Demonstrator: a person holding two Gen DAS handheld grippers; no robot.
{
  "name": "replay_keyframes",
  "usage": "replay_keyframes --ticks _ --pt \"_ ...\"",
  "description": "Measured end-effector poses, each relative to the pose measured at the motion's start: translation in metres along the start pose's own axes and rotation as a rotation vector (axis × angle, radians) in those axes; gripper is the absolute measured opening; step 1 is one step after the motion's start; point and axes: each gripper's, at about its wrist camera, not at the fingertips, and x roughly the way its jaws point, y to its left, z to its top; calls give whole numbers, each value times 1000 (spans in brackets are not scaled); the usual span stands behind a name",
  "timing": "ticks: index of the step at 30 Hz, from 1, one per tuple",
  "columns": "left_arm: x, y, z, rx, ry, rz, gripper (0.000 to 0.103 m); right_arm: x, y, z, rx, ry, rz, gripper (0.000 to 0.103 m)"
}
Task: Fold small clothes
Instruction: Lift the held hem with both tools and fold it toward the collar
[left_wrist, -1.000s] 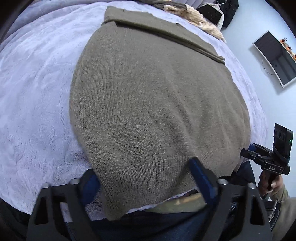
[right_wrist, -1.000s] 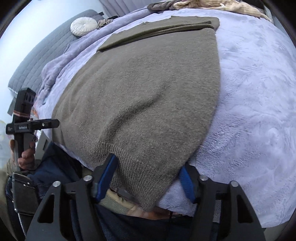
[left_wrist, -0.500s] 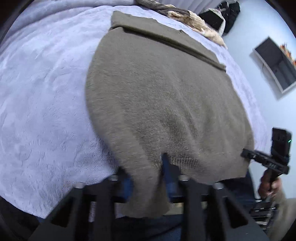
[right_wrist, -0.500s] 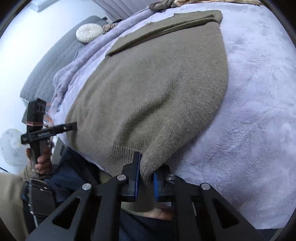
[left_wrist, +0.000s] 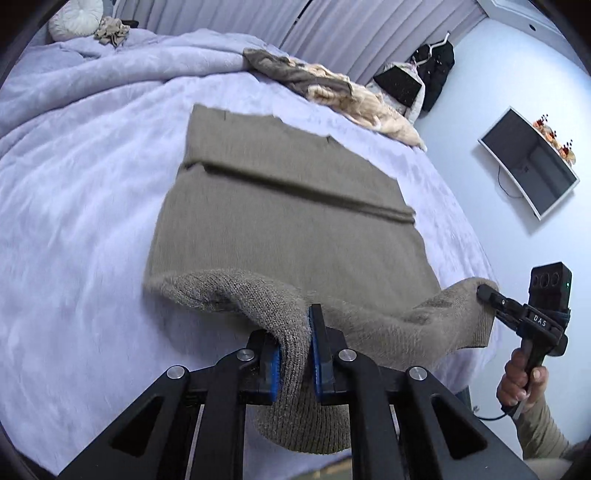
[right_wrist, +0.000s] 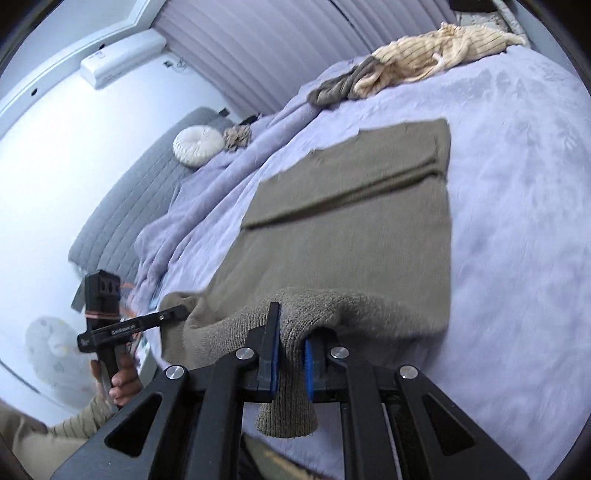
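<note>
An olive knit sweater (left_wrist: 288, 221) (right_wrist: 354, 236) lies flat on a lilac fleece bed cover, its sleeves folded across the far part. My left gripper (left_wrist: 295, 350) is shut on the ribbed hem at the near left corner, which hangs between the blue pads. My right gripper (right_wrist: 290, 354) is shut on the hem's near right corner. Both corners are lifted off the bed, so the near edge arches up and sags between them. Each view shows the other gripper pinching its corner: the right gripper (left_wrist: 487, 291), the left gripper (right_wrist: 183, 312), each with a hand on the handle.
A heap of beige and grey clothes (left_wrist: 332, 88) (right_wrist: 417, 59) lies at the far side of the bed. A round white cushion (right_wrist: 197, 146) rests by the grey headboard (right_wrist: 122, 221). A wall monitor (left_wrist: 528, 162) hangs to the right. Lilac cover (left_wrist: 74, 221) stretches wide on both sides.
Both grippers went from open around the hem to shut on it, then rose and pulled away, lifting the sweater's near edge off the bed.
</note>
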Motion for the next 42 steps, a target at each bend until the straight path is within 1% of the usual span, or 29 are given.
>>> replay_keyframes --ticks 2,4,7,9,11,13,14,15,16,17,18,20,22,23,26,27,28,29,30,31,32,33,35,38,40,42 --pt "16 11 14 -24 8 9 14 16 -11 13 39 -2 -27 11" --pt "42 24 25 -80 47 -5 14 35 -26 22 70 20 -57 11" --pt "73 49 28 -173 115 -33 14 66 -45 28 89 90 -123 11" --pt "81 59 26 -221 130 -74 15 82 -51 29 85 134 -159 12" --pt "79 65 23 -261 134 -108 15 86 -55 27 101 151 -160 13" --pt "73 66 19 -285 135 -140 29 82 -56 27 108 151 -147 17" --pt "69 65 15 -290 131 -161 46 79 -55 27 106 148 -145 24" --pt "65 63 13 -296 124 -175 66 75 -52 25 100 144 -151 40" --pt "59 61 10 -300 111 -180 74 71 -50 22 95 141 -152 49" --pt "53 57 7 -296 95 -171 84 66 -47 18 92 134 -144 64" --pt "49 53 7 -287 85 -162 84 61 -44 15 85 126 -145 69" --pt "48 46 4 -275 91 -161 85 55 -39 10 70 122 -162 69" --pt "54 41 0 -269 123 -170 85 52 -40 7 89 127 -145 69" --pt "57 38 -1 -258 133 -160 84 52 -42 6 103 128 -134 69" --pt "65 28 1 -222 145 -121 84 56 -48 8 151 138 -98 68" --pt "68 26 4 -218 150 -122 83 59 -49 9 158 145 -89 62" --pt "71 23 7 -215 154 -117 77 62 -49 10 158 154 -81 57" --pt "75 21 9 -207 170 -105 49 66 -50 10 155 172 -73 46" --pt "81 18 10 -194 202 -85 21 72 -51 11 145 198 -90 34" --pt "88 16 9 -182 231 -64 14 75 -51 10 132 212 -123 26" --pt "89 15 9 -176 237 -52 14 77 -51 11 123 224 -137 16" --pt "86 12 10 -167 225 -38 14 76 -50 12 121 225 -119 14" --pt "73 5 16 -148 186 -25 13 68 -43 16 100 211 -93 13" --pt "46 -6 35 -105 93 -19 13 48 -25 30 48 150 -51 13" --pt "34 -10 49 -94 52 -24 13 38 -18 44 42 109 -38 13" --pt "28 -10 63 -88 22 -11 13 30 -16 60 57 64 -30 13"
